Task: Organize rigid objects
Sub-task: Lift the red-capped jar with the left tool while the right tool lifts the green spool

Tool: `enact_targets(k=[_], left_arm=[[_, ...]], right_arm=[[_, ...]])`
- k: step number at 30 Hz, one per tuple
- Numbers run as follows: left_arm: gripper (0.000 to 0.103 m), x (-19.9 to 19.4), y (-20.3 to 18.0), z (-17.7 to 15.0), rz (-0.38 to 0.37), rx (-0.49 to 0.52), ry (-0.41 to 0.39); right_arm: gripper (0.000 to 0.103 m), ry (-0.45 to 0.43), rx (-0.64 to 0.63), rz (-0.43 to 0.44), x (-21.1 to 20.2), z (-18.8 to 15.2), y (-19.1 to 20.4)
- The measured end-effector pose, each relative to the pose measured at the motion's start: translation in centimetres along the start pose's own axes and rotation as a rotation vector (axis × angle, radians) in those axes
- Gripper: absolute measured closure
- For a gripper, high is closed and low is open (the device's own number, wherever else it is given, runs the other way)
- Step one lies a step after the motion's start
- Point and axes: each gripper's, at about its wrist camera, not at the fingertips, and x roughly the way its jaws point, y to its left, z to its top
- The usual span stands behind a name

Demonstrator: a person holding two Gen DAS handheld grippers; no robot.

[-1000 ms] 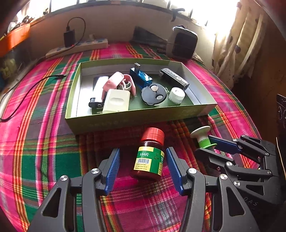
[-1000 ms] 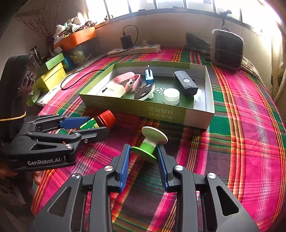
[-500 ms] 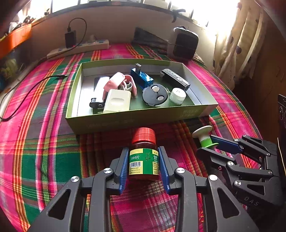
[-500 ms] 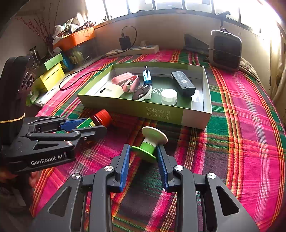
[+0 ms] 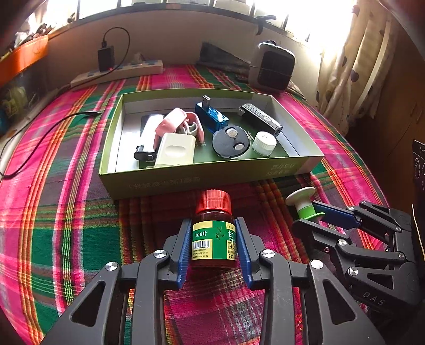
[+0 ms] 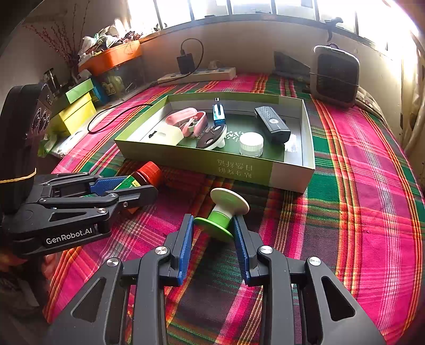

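Two jaws clenched: bottle [image 5: 214,238], spool [image 6: 225,215] | plaid cloth [image 6: 358,212] | window [image 6: 239,8] behind tray [image 5: 186,177]

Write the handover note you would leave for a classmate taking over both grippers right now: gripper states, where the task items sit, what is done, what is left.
Left gripper: jaws closed on the red-capped pill bottle, which lies on the plaid cloth in front of the green box.
Right gripper: jaws closed on the green-and-white spool, also on the cloth, near the box's front wall.
Done: pink case, cream case, blue USB device, black remote, black disc and white jar are in the box.
Left: lift the bottle and spool, place both in the box.
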Motion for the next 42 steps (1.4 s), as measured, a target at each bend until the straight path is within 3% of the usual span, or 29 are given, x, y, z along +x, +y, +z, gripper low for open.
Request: enact_targets(k=[42], left_arm=[[0.072,-2.2,-0.3,0.1,0.010,0.011,-0.059]], right_arm=[[0.072,-0.046,0.001,-0.012,-1.5,0.6,0.3]])
